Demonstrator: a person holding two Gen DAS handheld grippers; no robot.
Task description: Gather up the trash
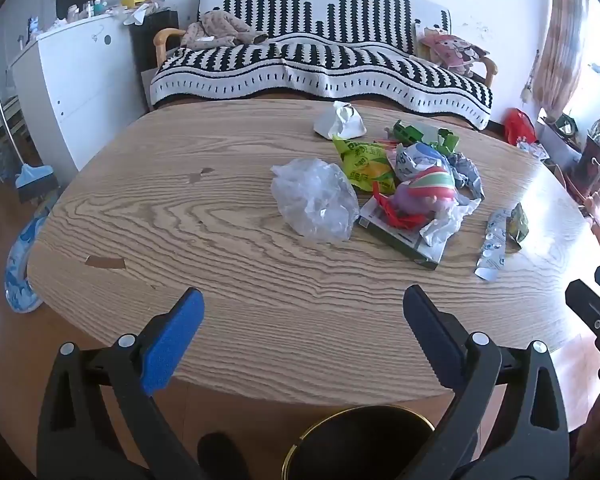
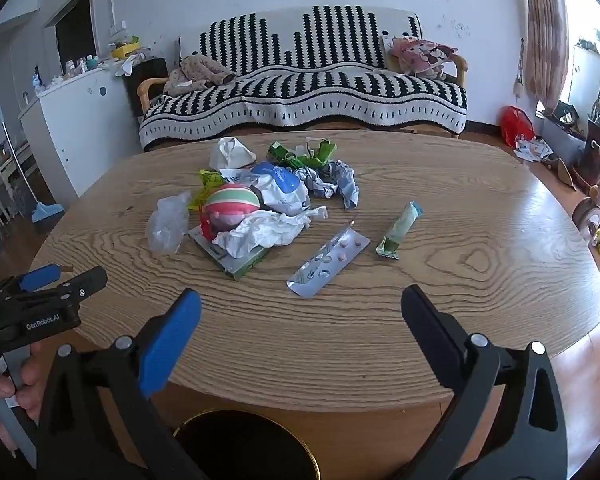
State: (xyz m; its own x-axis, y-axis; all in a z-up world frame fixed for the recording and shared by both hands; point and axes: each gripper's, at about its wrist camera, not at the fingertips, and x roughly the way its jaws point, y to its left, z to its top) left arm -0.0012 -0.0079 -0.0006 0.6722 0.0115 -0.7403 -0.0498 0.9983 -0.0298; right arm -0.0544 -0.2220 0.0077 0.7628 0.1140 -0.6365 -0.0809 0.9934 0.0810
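The left gripper stood with jaws wide apart and nothing between them, low in its frame above the table; the right gripper likewise gaped empty; the trash pile lay at centre frame, a pill strip and green wrapper to its right; a dark bin sat at bottom centre.

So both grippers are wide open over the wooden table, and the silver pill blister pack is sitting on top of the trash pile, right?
Not quite. The silver pill blister pack lies apart from the trash pile, flat on the wooden table, as the right wrist view shows. Both grippers are open.
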